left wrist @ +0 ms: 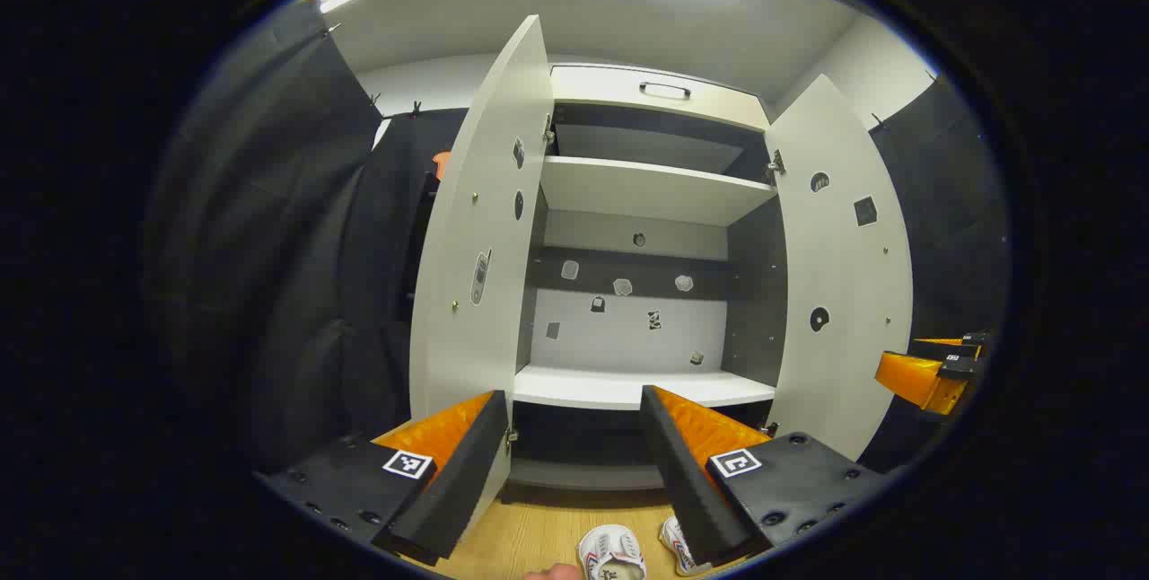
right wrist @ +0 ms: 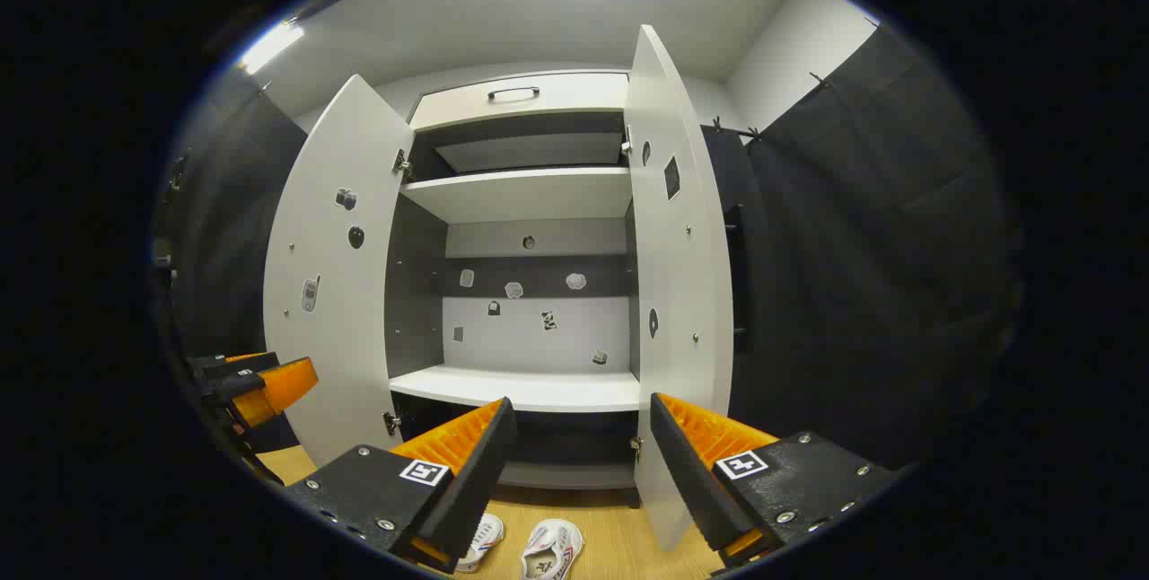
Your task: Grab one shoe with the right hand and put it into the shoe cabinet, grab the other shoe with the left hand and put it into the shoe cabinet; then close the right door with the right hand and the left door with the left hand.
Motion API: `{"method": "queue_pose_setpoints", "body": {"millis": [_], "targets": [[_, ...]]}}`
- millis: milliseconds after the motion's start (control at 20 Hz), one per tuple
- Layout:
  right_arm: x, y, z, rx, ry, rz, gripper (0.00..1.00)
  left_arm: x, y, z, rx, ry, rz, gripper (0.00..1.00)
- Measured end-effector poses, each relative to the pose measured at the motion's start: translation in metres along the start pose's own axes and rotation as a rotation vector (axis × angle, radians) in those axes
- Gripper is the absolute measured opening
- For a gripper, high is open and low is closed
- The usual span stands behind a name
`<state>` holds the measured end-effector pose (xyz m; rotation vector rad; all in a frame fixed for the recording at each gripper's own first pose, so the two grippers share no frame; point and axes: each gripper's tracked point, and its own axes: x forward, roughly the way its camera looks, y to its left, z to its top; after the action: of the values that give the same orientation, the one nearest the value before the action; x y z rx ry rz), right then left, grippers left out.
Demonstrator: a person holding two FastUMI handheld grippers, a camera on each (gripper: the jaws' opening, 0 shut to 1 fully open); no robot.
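1. The left door (left wrist: 471, 230) of the shoe cabinet (left wrist: 642, 293) is seen swung wide open; its closing is judged still to be done.
2. The left gripper (left wrist: 574, 463) is held with its fingers spread apart and nothing between them, raised in front of the cabinet.
3. Two white shoes (right wrist: 549, 551) are seen side by side on the wooden floor (right wrist: 610, 535) just before the cabinet; neither has been picked up, and the lower shelf (right wrist: 521, 387) is bare.
4. The right gripper (right wrist: 579, 463) is likewise spread and empty.
5. The right door (right wrist: 678, 248) stands open. No step is judged done.
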<state>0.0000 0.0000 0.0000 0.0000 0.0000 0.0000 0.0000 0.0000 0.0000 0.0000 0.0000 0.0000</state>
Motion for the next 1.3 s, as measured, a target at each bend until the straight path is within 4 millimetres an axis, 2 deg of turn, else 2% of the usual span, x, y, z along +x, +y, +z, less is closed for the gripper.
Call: {"method": "queue_pose_setpoints", "body": {"millis": [200, 250, 300, 1150, 1200, 1300], "targets": [[0.0007, -0.0007, -0.0006, -0.002, -0.004, -0.003, 0.92, 0.0017, -0.0028, -0.0005, 0.006, 0.0, -0.008, 0.96], [0.0007, -0.0011, -0.0002, -0.002, -0.006, -0.004, 0.92, 0.0015, -0.0035, 0.0001, 0.007, -0.002, -0.01, 0.99], [-0.0003, -0.0012, -0.0005, -0.001, -0.005, -0.005, 0.92, 0.0024, -0.0034, 0.0006, 0.008, -0.003, -0.01, 0.96], [0.002, 0.0013, -0.0035, -0.005, 0.001, -0.005, 0.92, 0.0033, 0.0026, -0.0033, 0.016, 0.008, 0.007, 0.96], [0.0022, 0.0014, -0.0033, -0.004, 0.0, -0.005, 0.92, 0.0028, 0.0028, -0.0034, 0.017, 0.009, 0.007, 0.99], [0.0023, 0.0024, -0.0038, -0.004, 0.001, -0.004, 0.92, 0.0031, 0.0035, -0.0029, 0.019, 0.009, 0.007, 0.96]]}}
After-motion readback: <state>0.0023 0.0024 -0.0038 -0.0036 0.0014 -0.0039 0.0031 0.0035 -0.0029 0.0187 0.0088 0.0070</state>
